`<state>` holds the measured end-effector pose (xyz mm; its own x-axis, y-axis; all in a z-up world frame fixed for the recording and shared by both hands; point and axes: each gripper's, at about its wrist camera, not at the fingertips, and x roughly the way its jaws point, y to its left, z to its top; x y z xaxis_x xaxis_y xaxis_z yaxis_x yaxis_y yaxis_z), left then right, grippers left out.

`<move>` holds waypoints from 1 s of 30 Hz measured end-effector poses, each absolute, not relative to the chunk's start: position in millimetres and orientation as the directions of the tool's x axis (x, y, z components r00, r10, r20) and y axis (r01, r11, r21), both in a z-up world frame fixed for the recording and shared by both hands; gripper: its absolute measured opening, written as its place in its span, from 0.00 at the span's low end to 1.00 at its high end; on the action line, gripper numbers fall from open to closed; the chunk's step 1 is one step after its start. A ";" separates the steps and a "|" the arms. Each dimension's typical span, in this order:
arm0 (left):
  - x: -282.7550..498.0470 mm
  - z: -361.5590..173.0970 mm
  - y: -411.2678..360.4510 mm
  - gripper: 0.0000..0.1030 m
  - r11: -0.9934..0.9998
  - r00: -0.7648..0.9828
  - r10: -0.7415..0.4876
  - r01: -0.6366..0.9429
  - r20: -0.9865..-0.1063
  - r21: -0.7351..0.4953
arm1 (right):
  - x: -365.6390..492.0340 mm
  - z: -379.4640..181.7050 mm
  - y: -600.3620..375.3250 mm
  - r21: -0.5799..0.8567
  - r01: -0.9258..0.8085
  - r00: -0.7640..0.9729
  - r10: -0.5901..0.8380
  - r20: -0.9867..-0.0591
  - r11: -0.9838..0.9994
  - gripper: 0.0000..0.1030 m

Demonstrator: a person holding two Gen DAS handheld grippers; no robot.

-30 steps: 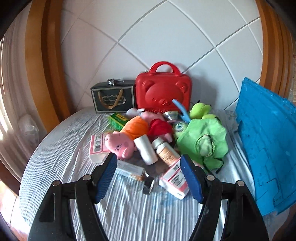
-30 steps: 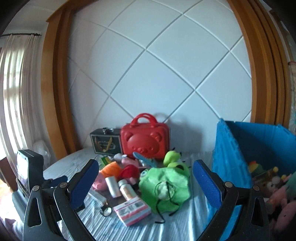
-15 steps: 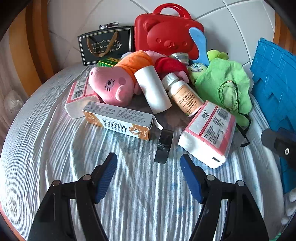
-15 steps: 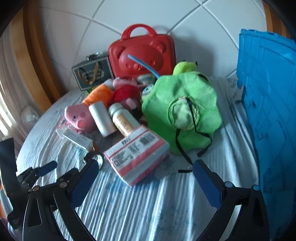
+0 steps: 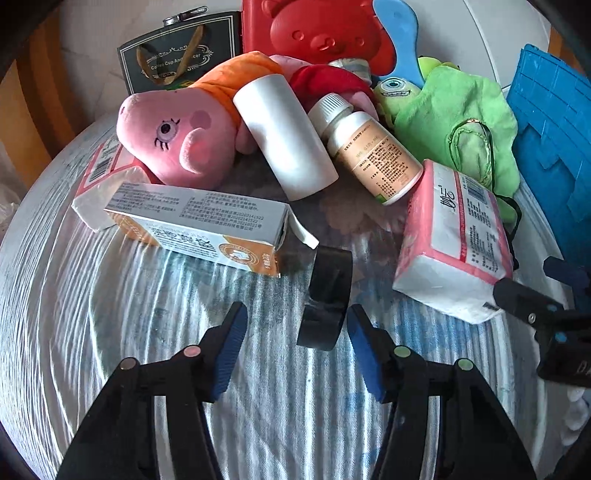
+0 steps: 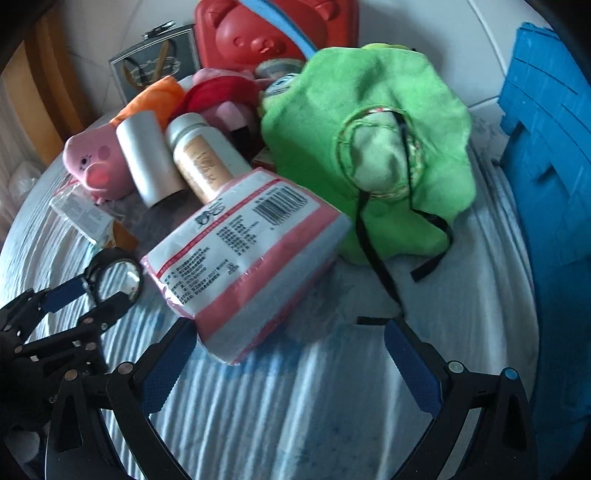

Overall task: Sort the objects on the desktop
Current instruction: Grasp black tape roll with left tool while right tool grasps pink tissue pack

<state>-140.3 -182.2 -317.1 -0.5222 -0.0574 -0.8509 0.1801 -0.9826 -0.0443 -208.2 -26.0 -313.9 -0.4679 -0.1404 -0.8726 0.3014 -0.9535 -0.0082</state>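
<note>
My left gripper is open low over the striped cloth, with a small black round mirror just inside its right finger, standing on edge. In the right wrist view the left gripper straddles that mirror. My right gripper is open and empty, its left finger beside the near corner of a pink-and-white tissue pack. That pack also shows in the left wrist view. Behind lie a pink pig plush, a white tube, a pill bottle and an orange-white carton.
A green frog hat with black straps lies right of the pack. A blue crate stands at the right edge. A red bear case and a dark gift bag stand at the back against the wall.
Both grippers have dropped and moved forward toward the pile. The left one has narrowed around the black mirror; the right one has come up to the tissue pack.
</note>
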 end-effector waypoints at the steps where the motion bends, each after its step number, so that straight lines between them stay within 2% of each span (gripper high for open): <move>1: -141.5 -317.1 -181.1 0.49 -0.983 -0.520 -0.055 0.178 -0.852 -0.045 | -211.7 -314.2 -15.6 -0.025 0.265 -0.474 -0.107 -0.874 -0.964 0.99; 5: -146.7 -317.2 -175.7 0.49 -0.987 -0.521 -0.047 0.154 -0.852 -0.040 | -214.2 -308.5 5.2 -0.030 0.197 -0.475 -0.069 -0.877 -0.980 0.99; 7: -150.2 -315.8 -174.6 0.41 -0.988 -0.524 -0.050 0.153 -0.850 -0.037 | -208.5 -298.7 -0.1 0.024 0.238 -0.480 -0.139 -0.866 -0.971 0.99; 9: -153.9 -314.0 -175.6 0.24 -0.987 -0.519 -0.039 0.155 -0.854 -0.049 | -205.1 -293.4 -10.7 0.066 0.283 -0.471 -0.199 -0.859 -0.957 1.00; 11: -154.6 -311.6 -175.9 0.20 -0.987 -0.524 -0.032 0.153 -0.851 -0.057 | -205.3 -293.6 -25.3 0.080 0.316 -0.450 -0.224 -0.865 -0.945 1.00; 14: -152.1 -304.5 -174.5 0.20 -0.988 -0.542 -0.047 0.148 -0.839 -0.040 | -214.3 -298.9 -42.9 0.125 0.317 -0.393 -0.250 -0.885 -0.940 1.00; 24: -161.5 -303.6 -174.7 0.19 -0.990 -0.551 -0.061 0.137 -0.832 -0.019 | -234.5 -326.3 -55.7 0.078 0.276 -0.334 -0.172 -0.927 -0.958 0.99; 26: -165.6 -304.7 -170.4 0.17 -0.991 -0.552 -0.057 0.129 -0.832 -0.017 | -232.9 -325.3 -52.4 0.081 0.275 -0.335 -0.175 -0.926 -0.958 0.90; 30: -166.0 -293.8 -164.2 0.17 -0.994 -0.575 -0.052 0.113 -0.817 -0.016 | -221.5 -312.3 -45.6 0.088 0.294 -0.358 -0.195 -0.913 -0.952 0.84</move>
